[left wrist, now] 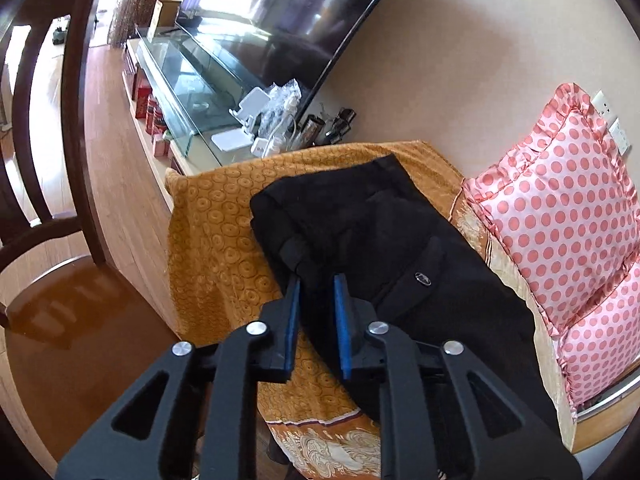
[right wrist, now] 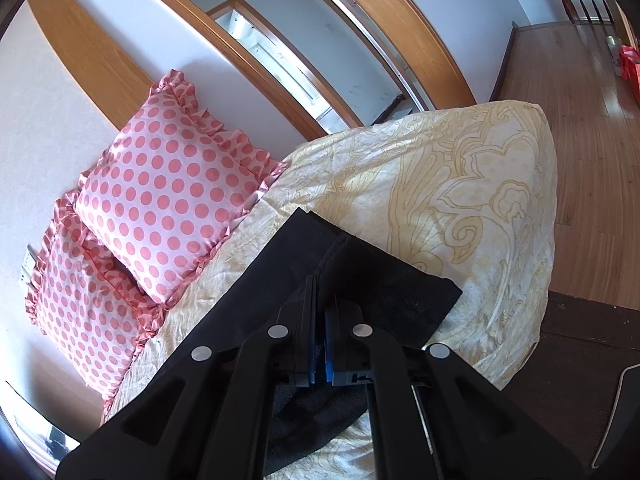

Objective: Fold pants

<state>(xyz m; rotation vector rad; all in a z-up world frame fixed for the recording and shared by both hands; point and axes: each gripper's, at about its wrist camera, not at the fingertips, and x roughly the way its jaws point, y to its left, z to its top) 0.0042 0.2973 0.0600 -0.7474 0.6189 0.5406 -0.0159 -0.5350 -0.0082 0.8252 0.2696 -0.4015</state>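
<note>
Pants [left wrist: 384, 240] lie flat on the bed [left wrist: 208, 216] beside the pillows [right wrist: 168, 184]. My right gripper [right wrist: 320, 300] pinches the leg cuffs; my left gripper [left wrist: 317, 280] hovers released over the waist. I should lift the cuffs evenly to keep the fold square.

Both views are brightly daylit and mostly sharp, with strong fisheye curvature and dark vignetting at the edges, window glare on the television screen [left wrist: 256, 4] ahead-left of the left gripper [left wrist: 317, 280], and soft, faint shadows.

Both wrist cams close over pants [left wrist: 384, 240]
</note>
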